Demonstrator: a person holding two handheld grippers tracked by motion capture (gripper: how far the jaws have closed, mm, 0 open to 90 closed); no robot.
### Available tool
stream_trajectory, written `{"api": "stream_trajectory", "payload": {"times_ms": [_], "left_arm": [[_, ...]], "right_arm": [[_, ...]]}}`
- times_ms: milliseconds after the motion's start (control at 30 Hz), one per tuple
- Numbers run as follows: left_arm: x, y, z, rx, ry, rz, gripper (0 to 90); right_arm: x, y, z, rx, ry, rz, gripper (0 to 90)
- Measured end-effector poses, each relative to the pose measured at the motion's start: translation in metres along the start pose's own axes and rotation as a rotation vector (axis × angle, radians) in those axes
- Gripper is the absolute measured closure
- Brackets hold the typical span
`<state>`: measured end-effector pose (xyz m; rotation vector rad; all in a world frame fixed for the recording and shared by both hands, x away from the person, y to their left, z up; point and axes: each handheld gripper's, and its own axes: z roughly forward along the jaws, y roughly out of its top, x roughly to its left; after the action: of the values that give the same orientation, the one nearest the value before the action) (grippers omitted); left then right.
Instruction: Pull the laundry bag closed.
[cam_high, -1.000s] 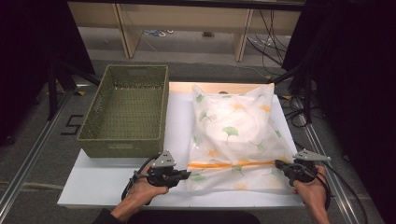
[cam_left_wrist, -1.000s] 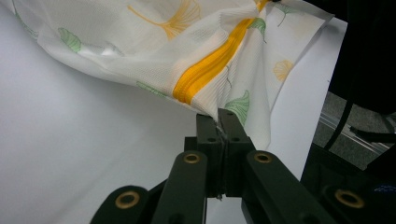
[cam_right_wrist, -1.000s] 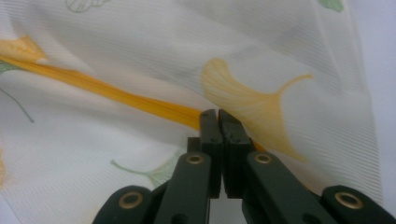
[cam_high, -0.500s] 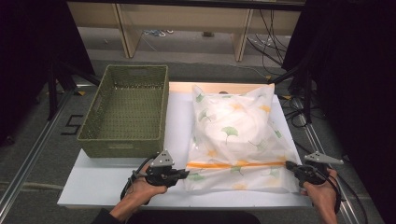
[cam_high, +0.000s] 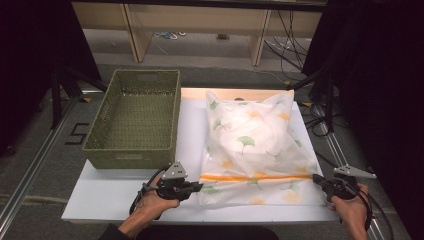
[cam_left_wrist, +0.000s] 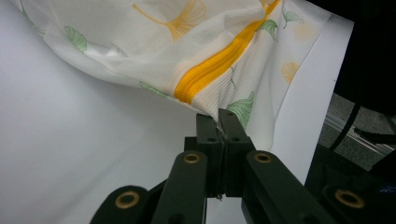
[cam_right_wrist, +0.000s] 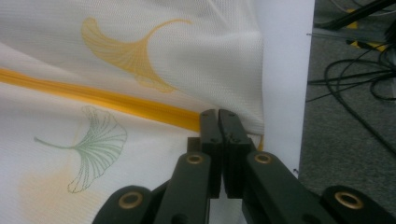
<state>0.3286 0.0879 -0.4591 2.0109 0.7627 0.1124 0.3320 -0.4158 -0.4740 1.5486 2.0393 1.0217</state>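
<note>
floor: grey carpet (cam_high: 50, 165); cables (cam_high: 290, 30) | furniture: white table (cam_high: 100, 200); wooden legs (cam_high: 131, 25) | surroundings: dark

A green woven basket (cam_high: 135, 117) stands on the left part of the white board (cam_high: 190, 130), its near wall close to the board's front left corner and its far end reaching past the board's back edge. The basket has a cut-out handle in each end wall. Beyond the board's back edge, pale wooden legs (cam_high: 132, 27) of a frame rise from the grey floor (cam_high: 40, 165). Black cables (cam_high: 295, 35) lie on the floor past the board's back right corner. A metal rail (cam_high: 30, 170) runs along the floor left of the board.
</note>
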Motion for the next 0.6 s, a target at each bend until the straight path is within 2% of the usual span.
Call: {"api": "stream_trajectory", "payload": {"times_ms": [33, 67, 100, 133, 167, 200, 233, 267, 300, 333, 367, 400, 433, 500, 533, 567, 600], "left_arm": [[0.002, 0.000, 0.000, 0.007, 0.000, 0.003, 87.8], [0.001, -0.001, 0.002, -0.003, -0.002, -0.005, 87.5], [0.003, -0.002, 0.001, 0.024, 0.008, 0.010, 87.0], [0.002, -0.002, 0.002, 0.024, -0.016, 0.000, 85.8], [0.002, -0.003, 0.003, 0.024, -0.012, 0.007, 84.1], [0.002, -0.004, 0.004, 0.032, -0.010, 0.007, 82.0], [0.003, -0.005, 0.006, 0.035, -0.017, 0.002, 79.9], [0.003, -0.006, 0.006, 0.053, -0.005, 0.010, 77.7], [0.003, -0.007, 0.008, 0.059, -0.015, 0.011, 74.5], [0.003, -0.007, 0.009, 0.064, -0.021, 0.023, 69.7], [0.002, -0.008, 0.009, 0.072, -0.010, 0.018, 68.2], [0.002, -0.008, 0.010, 0.067, -0.013, 0.025, 65.5], [0.001, -0.008, 0.010, 0.065, 0.000, 0.033, 63.4], [0.001, -0.008, 0.010, 0.058, 0.015, 0.040, 58.5], [0.001, -0.008, 0.010, 0.053, 0.020, 0.037, 56.3], [0.001, -0.009, 0.010, 0.047, 0.032, 0.033, 54.3], [0.002, -0.009, 0.008, 0.059, 0.042, 0.053, 50.9]], "right_arm": [[-0.003, 0.000, 0.001, -0.004, 0.029, -0.019, 90.0], [-0.001, 0.000, 0.001, -0.005, 0.026, -0.007, 90.0], [-0.001, 0.002, 0.001, -0.003, 0.031, -0.032, 90.0], [0.001, 0.003, 0.002, -0.002, 0.015, -0.040, 89.6], [0.001, 0.003, 0.002, 0.003, 0.027, -0.027, 88.1], [0.004, 0.002, 0.003, -0.006, -0.013, -0.008, 83.4], [0.001, 0.003, 0.003, -0.014, -0.017, -0.051, 77.6], [0.001, 0.003, 0.005, -0.035, -0.002, -0.040, 72.8], [0.002, 0.003, 0.006, -0.053, -0.006, -0.034, 69.6], [0.007, 0.004, 0.006, -0.053, 0.013, 0.013, 65.7], [0.009, 0.004, 0.007, -0.059, 0.027, 0.015, 64.0], [0.008, 0.008, 0.005, -0.080, -0.003, -0.061, 60.7], [0.010, 0.010, 0.005, -0.087, -0.008, -0.077, 58.4], [0.017, 0.013, 0.006, -0.102, 0.031, -0.063, 55.5], [0.019, 0.014, 0.005, -0.123, 0.003, -0.096, 53.9], [0.024, 0.014, 0.006, -0.121, 0.014, -0.066, 52.9], [0.025, 0.017, 0.005, -0.126, 0.007, -0.106, 52.0]]}}
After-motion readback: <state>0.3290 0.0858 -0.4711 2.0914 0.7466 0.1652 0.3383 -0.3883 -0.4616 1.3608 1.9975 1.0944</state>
